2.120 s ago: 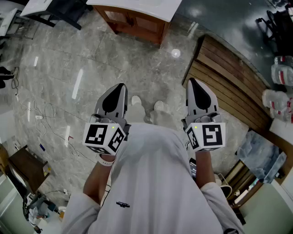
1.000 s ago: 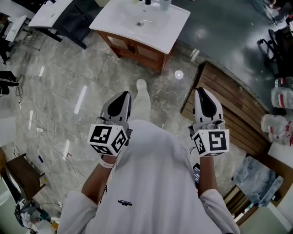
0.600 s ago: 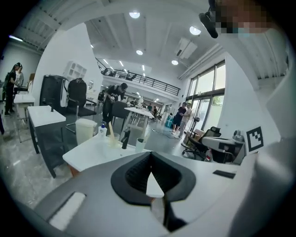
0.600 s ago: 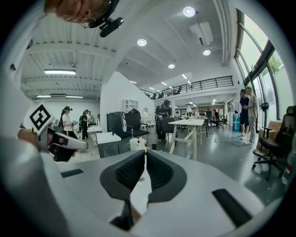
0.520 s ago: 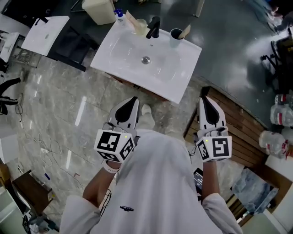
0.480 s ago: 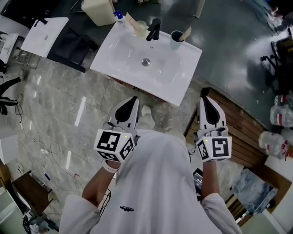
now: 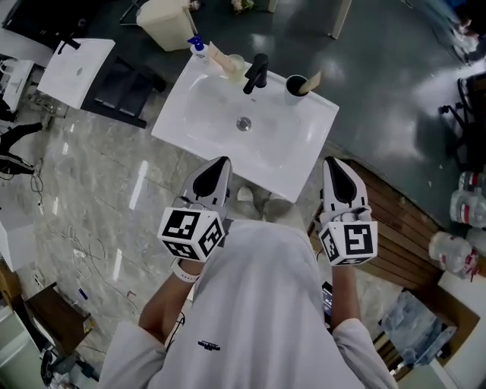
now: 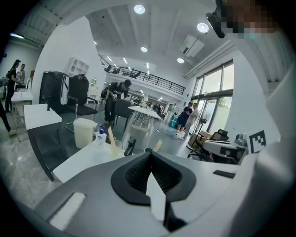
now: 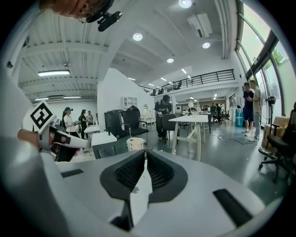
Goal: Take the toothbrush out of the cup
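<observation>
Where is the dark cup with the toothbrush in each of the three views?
Head view: dark cup, upper middle, right of the faucet.
Left gripper view: the cup at centre, again right of the faucet.
Right gripper view: not in it.
Shared landmark: cream bin, in all three.

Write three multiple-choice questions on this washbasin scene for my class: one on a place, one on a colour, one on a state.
1. Where on the basin is the dark cup, in the head view? A right of the faucet; B left of it; C in the bowl.
2. The faucet's colour? A gold; B black; C red.
3. The right gripper's jaws? A wide open; B gripping the dark cup; C shut, empty.
Key: 1 A, the cup stands on the rim right of the faucet; 2 B, it is black against the white basin; 3 C, the right gripper view shows the jaws together with nothing between.
</observation>
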`<state>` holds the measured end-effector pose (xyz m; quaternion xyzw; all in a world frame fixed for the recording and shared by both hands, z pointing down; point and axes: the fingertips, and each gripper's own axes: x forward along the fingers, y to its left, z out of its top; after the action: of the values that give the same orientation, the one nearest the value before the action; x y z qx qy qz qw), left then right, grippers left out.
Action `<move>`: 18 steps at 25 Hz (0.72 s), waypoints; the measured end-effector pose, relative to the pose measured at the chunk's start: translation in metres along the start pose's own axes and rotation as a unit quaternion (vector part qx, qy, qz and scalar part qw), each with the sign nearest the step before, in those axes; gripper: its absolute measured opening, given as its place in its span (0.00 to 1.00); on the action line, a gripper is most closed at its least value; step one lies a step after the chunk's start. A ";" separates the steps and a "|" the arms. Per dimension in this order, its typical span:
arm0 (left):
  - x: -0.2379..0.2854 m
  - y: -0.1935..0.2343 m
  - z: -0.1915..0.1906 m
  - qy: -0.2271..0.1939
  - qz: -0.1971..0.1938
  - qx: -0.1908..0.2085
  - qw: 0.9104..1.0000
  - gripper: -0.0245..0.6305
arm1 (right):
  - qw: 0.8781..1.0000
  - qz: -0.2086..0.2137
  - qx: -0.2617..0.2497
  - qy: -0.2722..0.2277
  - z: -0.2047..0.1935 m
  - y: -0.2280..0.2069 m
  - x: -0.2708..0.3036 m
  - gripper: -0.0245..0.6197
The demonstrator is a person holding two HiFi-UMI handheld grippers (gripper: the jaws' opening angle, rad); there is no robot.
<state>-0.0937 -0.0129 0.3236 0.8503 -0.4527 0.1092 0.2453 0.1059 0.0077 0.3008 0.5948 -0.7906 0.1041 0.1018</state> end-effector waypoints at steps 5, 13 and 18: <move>0.033 0.008 0.011 0.003 0.005 -0.007 1.000 0.05 | 1.000 0.006 0.005 0.002 0.003 -0.017 0.028 0.05; 0.091 0.060 0.036 -0.003 0.060 -0.021 0.998 0.05 | 1.000 0.019 0.017 0.014 0.002 -0.038 0.082 0.05; 0.132 0.101 0.048 -0.018 0.084 -0.036 0.996 0.05 | 0.999 0.023 0.018 0.024 -0.001 -0.045 0.114 0.05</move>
<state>-0.1042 -0.1800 0.3686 0.8019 -0.5302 0.0981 0.2574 0.1186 -0.1090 0.3367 0.5759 -0.7990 0.1353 0.1078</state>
